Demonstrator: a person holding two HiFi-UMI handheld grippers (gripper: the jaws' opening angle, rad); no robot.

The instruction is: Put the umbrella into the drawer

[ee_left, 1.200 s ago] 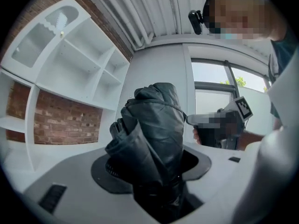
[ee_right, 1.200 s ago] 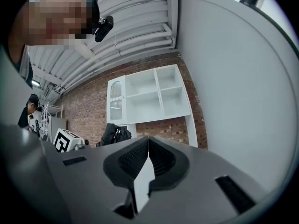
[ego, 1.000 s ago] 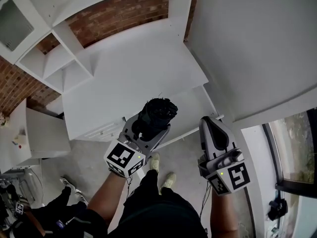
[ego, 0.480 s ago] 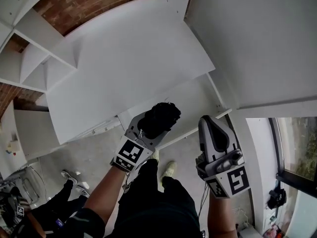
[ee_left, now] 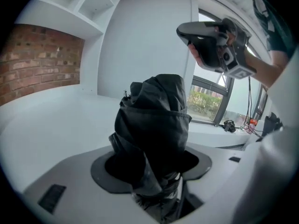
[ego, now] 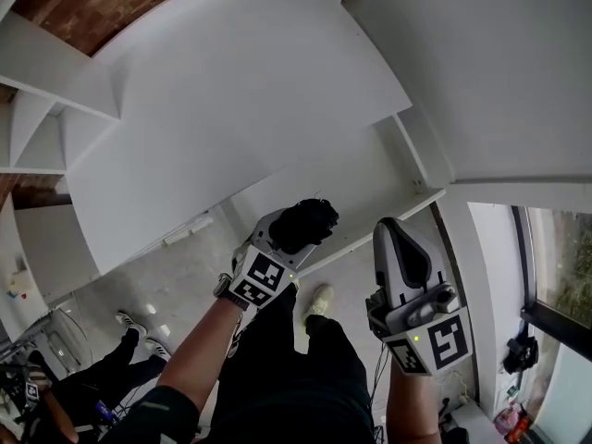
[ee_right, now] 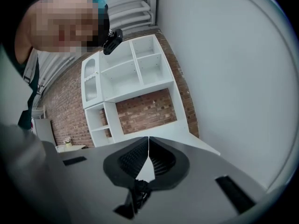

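A black folded umbrella (ego: 303,225) stands between the jaws of my left gripper (ego: 294,234), which is shut on it. The bundle hangs over the front rim of the open white drawer (ego: 370,234) under the desk top. In the left gripper view the umbrella (ee_left: 154,120) fills the middle and hides the left gripper's (ee_left: 156,171) fingertips. My right gripper (ego: 388,229) hovers to the umbrella's right, beside the drawer's front corner. In its own view the right gripper (ee_right: 148,148) is shut with nothing between the pads. The right gripper (ee_left: 215,43) also shows high in the left gripper view.
The white desk top (ego: 231,109) spreads above the drawer. A white wall panel (ego: 499,72) closes the right side, with a window (ego: 555,276) below it. White shelves (ego: 37,81) and brick wall stand at left. Another person's legs (ego: 120,363) are on the floor at lower left.
The head view has swung so the desk fills more of the frame. My left gripper, still holding the umbrella, now sits lower, at the drawer's front rim. The right gripper has barely moved.
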